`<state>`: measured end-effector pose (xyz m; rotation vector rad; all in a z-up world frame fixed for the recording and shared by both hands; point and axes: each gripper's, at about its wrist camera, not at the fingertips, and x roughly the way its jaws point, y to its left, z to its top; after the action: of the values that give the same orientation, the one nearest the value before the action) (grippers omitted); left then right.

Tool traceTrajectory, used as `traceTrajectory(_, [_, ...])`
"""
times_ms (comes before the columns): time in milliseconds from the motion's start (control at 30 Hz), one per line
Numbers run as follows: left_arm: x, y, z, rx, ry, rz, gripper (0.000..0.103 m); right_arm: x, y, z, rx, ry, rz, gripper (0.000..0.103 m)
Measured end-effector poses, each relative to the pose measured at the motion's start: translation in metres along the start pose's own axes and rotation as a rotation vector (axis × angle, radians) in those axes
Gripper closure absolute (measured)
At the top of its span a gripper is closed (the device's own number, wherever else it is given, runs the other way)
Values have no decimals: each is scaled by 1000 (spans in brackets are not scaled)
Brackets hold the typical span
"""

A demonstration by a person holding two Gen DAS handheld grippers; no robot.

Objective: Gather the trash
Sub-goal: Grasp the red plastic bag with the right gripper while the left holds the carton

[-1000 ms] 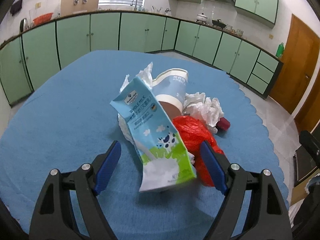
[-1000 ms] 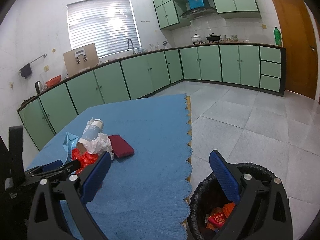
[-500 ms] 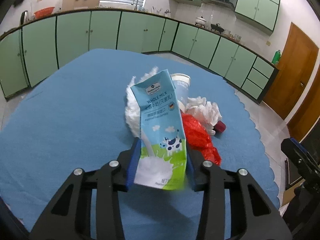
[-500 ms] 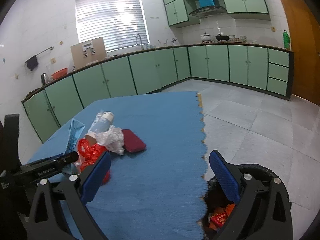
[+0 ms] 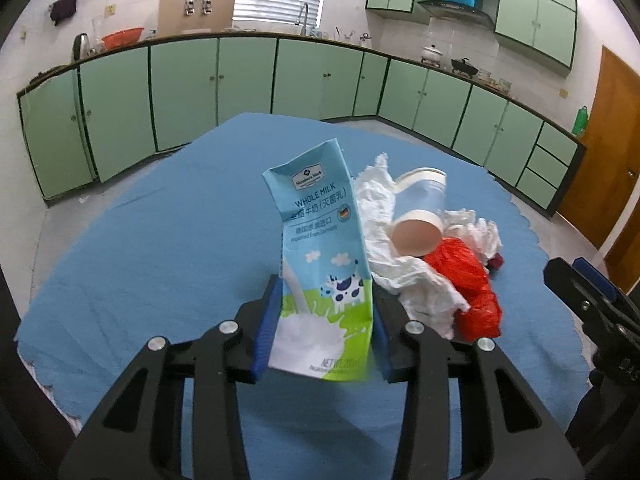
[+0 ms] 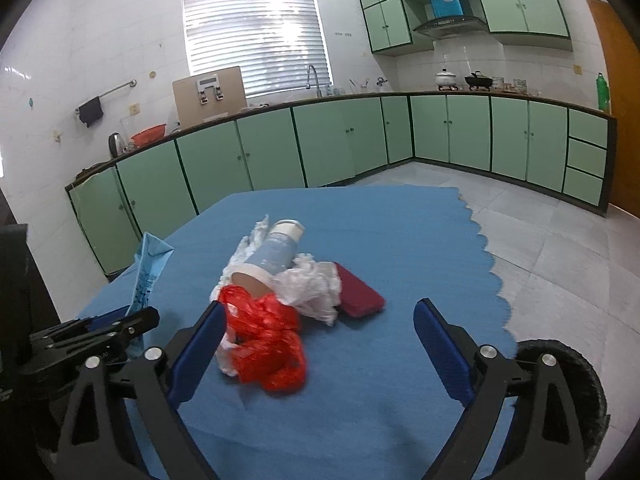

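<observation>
My left gripper (image 5: 323,322) is shut on a blue, white and green milk carton (image 5: 320,248), which stands upright just above the blue tablecloth (image 5: 160,264). Right of it lies a heap: a paper cup (image 5: 420,216) on its side, white crumpled paper (image 5: 404,276) and a red plastic bag (image 5: 468,280). In the right wrist view my right gripper (image 6: 320,350) has its jaws wide and closing, with the red bag (image 6: 268,344) just inside its left finger and no pad pressing on it. The cup (image 6: 272,256), white paper (image 6: 312,284), a dark red flat item (image 6: 358,296) and the held carton (image 6: 148,272) lie beyond.
A black trash bin (image 6: 568,376) stands on the tiled floor past the table's right edge. Green cabinets (image 6: 360,140) line the walls behind. The left gripper's black frame (image 6: 88,332) sits at the right view's left side.
My left gripper has shut on the milk carton and lifted it upright. The right gripper has swung left from over the bin toward the heap, and the red bag now sits between its fingers.
</observation>
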<state>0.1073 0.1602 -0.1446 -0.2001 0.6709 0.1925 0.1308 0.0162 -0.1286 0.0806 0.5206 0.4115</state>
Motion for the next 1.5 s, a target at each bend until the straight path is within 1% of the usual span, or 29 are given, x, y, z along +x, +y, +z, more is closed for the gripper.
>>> traceTrajectory(100, [0, 8, 1, 2, -7, 14, 64, 9, 8, -3, 2, 18, 3, 22])
traceTrajectory(233, [3, 15, 1, -5, -2, 20, 64, 23, 19, -8, -18, 72, 17, 33])
traceTrajectory(333, [6, 19, -1, -12, 9, 18, 64, 29, 22, -8, -21, 97, 22, 42])
traceTrajectory(400, [8, 20, -1, -16, 14, 16, 64, 33, 24, -10, -24, 119, 26, 51])
traceTrajectory(467, [9, 20, -1, -19, 18, 13, 65, 37, 25, -12, -29, 143, 26, 55])
traceTrajectory(633, [12, 20, -3, -23, 24, 7, 65, 45, 27, -14, -39, 189, 37, 63])
traceTrajectory(800, [14, 19, -2, -18, 31, 3, 65, 48, 30, -17, -56, 210, 60, 82])
traceTrajectory(900, [14, 17, -1, -14, 32, 3, 65, 44, 32, -17, -57, 203, 85, 85])
traceTrajectory(967, [14, 16, 0, -10, 32, 3, 65, 42, 33, -16, -59, 196, 92, 86])
traceTrajectory(1100, [10, 12, 2, -4, 26, 0, 65, 34, 34, -13, -63, 178, 103, 86])
traceTrajectory(1300, [1, 6, 3, 8, 12, -17, 65, 17, 27, 0, -44, 132, 123, 86])
traceTrajectory(1500, [-12, -10, 11, 25, -17, -42, 65, -4, 18, 11, -29, 85, 134, 86])
